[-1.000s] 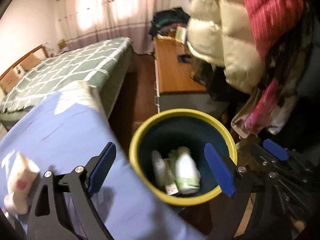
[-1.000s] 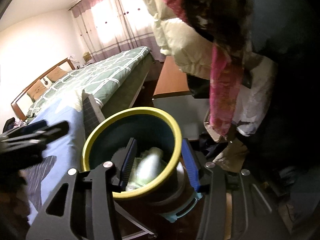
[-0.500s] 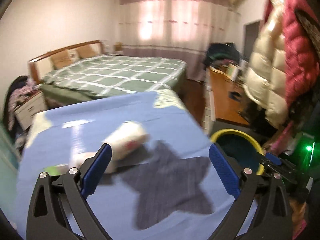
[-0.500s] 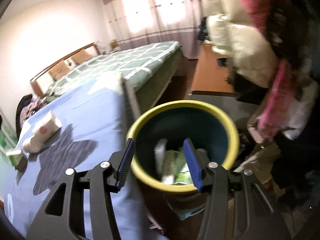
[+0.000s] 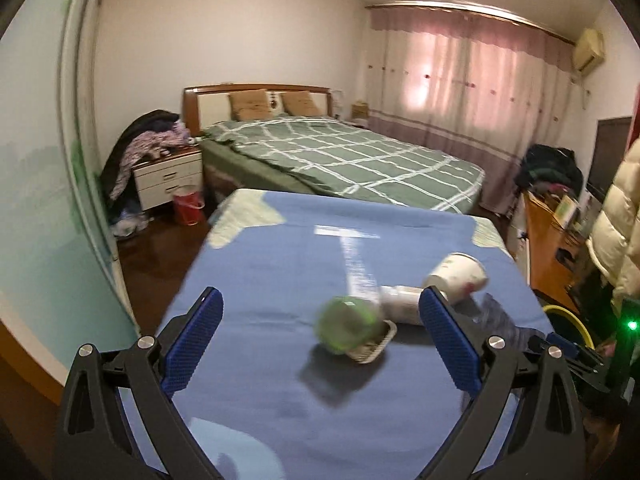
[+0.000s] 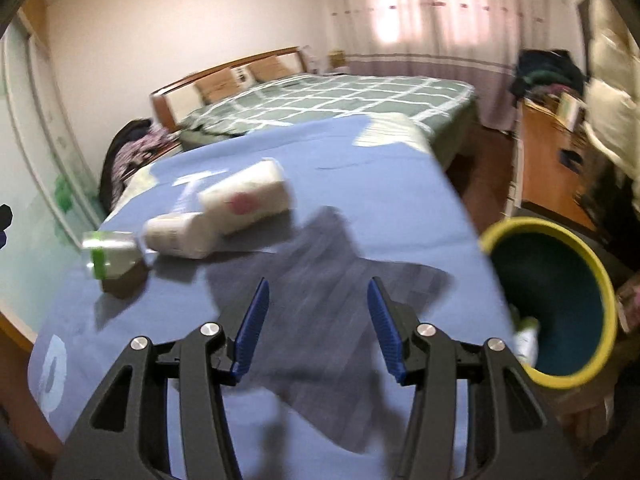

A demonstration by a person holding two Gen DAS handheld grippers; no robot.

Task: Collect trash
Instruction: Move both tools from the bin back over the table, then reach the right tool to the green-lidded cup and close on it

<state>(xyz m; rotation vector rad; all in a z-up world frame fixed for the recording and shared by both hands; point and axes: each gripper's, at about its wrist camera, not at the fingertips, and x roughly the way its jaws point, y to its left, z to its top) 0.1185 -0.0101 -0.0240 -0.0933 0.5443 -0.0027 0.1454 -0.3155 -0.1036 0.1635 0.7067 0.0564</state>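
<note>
Trash lies on the blue-covered table [image 5: 280, 264]: a paper cup [image 5: 456, 276] on its side, a white bottle [image 5: 400, 308], and a blurred green-lidded container [image 5: 348, 324] resting on a small tray [image 5: 374, 346]. My left gripper [image 5: 320, 336] is open wide above the table's near part, with the green container straight ahead between its fingers' lines and untouched. My right gripper [image 6: 318, 320] stands partly open and empty over a dark star shape. The cup [image 6: 248, 200], bottle [image 6: 180, 236] and container [image 6: 108, 256] lie ahead to its left. The yellow-rimmed bin [image 6: 560, 296] holds a bottle [image 6: 528, 340].
The bin's rim [image 5: 568, 320] stands off the table's right edge. Behind the table is a green checked bed [image 5: 340, 156], with a nightstand [image 5: 168, 176] and a red bucket [image 5: 188, 208] to the left. A wooden desk [image 6: 548, 164] and hanging coats [image 5: 616, 220] crowd the right side.
Both grippers swung left, away from the bin and over the table. The left one, earlier above the bin's mouth, now faces the trash. The bin has slid to the right edge of both views.
</note>
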